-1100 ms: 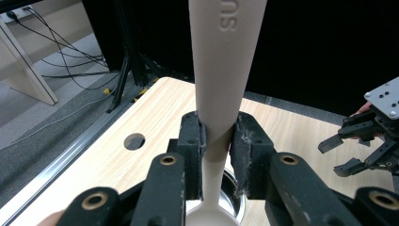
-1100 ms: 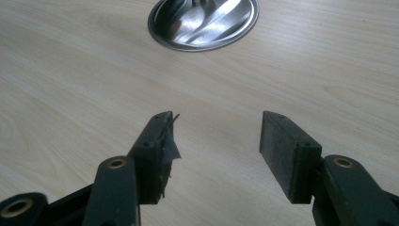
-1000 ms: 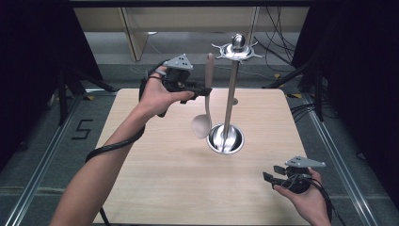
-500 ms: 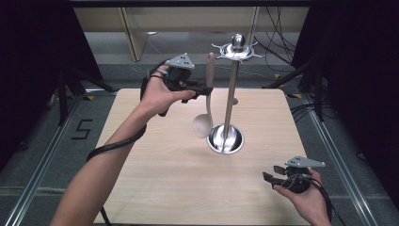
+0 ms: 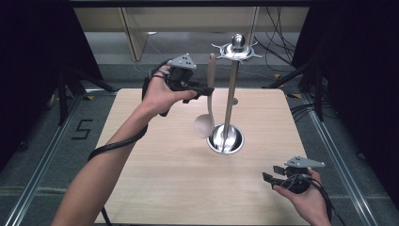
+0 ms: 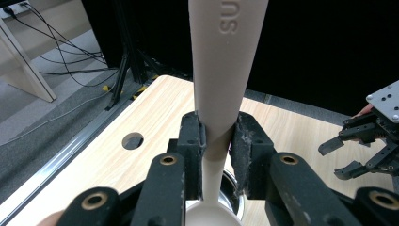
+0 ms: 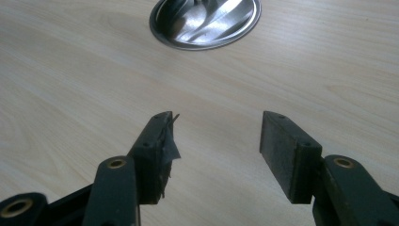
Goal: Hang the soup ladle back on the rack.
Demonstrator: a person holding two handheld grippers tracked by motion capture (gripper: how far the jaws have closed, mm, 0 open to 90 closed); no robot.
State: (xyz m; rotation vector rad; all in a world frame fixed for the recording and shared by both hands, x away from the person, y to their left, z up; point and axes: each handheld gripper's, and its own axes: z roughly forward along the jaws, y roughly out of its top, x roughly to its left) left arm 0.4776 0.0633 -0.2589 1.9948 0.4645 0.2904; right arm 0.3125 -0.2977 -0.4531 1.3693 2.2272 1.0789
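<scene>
Sitting closest to the person, the right gripper (image 5: 275, 175) hangs low over the near right corner of the wooden table (image 5: 155, 179). Its jaws stand wide apart with nothing between them, just bare wood underneath, and you can spot a bit of frayed padding on one pad in the right gripper view.

Further out, near the middle of the table, there's a shiny metal stand (image 5: 229, 101): round base flat on the wood, a straight pole going up, and a hook ring with a ball on top.

Just beside that pole is the beige spoon (image 5: 209, 101), hanging upright in the air with the bowl end down, close to the base but not touching the table as far as I can tell. The left gripper (image 5: 203, 89) is raised over the far left part of the table, jaws clamped narrow on the spoon's handle, roughly mid-handle.
</scene>
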